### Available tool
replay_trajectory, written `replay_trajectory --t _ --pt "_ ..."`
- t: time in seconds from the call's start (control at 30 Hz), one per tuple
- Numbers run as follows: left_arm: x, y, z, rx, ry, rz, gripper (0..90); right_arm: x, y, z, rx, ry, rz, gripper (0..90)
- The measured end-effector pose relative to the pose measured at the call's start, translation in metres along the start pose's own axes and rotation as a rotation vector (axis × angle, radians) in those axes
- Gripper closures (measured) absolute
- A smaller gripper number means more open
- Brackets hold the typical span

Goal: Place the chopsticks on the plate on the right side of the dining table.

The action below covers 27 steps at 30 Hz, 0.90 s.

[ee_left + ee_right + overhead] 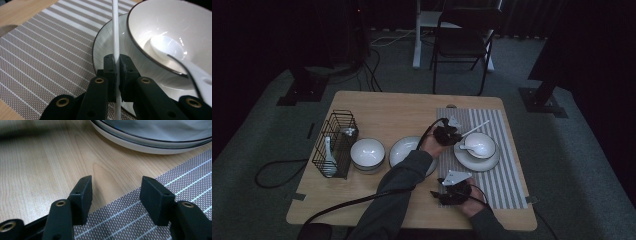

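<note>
The wooden table (pixel 377 107) fills the middle of the high view, with bare wood along its upper edge. A striped placemat (pixel 507 175) covers its right part. At the left stands a wire basket (pixel 333 125) holding a white spoon (pixel 328 159). Right of it sit an empty bowl (pixel 367 152) and a plate (pixel 399 149). On the placemat a bowl on a saucer (pixel 477 162) holds a white soup spoon (pixel 472 147).

The left gripper (pixel 117 65), centre right, pinches a thin white chopstick (pixel 115 30) beside that saucer. The right gripper (pixel 115 195), lower centre, stands spread and empty over the placemat's edge.
</note>
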<state>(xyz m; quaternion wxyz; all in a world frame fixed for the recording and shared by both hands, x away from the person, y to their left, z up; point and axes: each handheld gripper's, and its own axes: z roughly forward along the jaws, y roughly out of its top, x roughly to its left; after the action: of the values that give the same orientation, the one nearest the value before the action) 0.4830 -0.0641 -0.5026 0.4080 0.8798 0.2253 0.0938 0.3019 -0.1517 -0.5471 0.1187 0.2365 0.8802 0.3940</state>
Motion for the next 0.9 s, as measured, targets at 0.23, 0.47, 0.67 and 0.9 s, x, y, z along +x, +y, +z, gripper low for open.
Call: replay_trajectory --t 0.23,0.47,0.67,0.9 --pt "-0.0002 -0.0028 0.0048 0.025 -0.001 -0.005 85.6 0.0 0.0 0.0 0.0 0.0 0.0 43.2" --pt "-0.0011 -0.0029 0.0061 0.032 -0.004 -0.003 85.6 0.0 0.0 0.0 0.0 0.0 0.0 43.2" --pt "-0.0014 -0.0035 0.0074 0.032 -0.008 -0.008 85.5 0.0 0.0 0.0 0.0 0.0 0.0 43.1" --pt "-0.0022 -0.0029 0.0093 0.037 -0.01 -0.007 85.4 -0.0001 0.0 0.0 0.0 0.0 0.0 43.2"
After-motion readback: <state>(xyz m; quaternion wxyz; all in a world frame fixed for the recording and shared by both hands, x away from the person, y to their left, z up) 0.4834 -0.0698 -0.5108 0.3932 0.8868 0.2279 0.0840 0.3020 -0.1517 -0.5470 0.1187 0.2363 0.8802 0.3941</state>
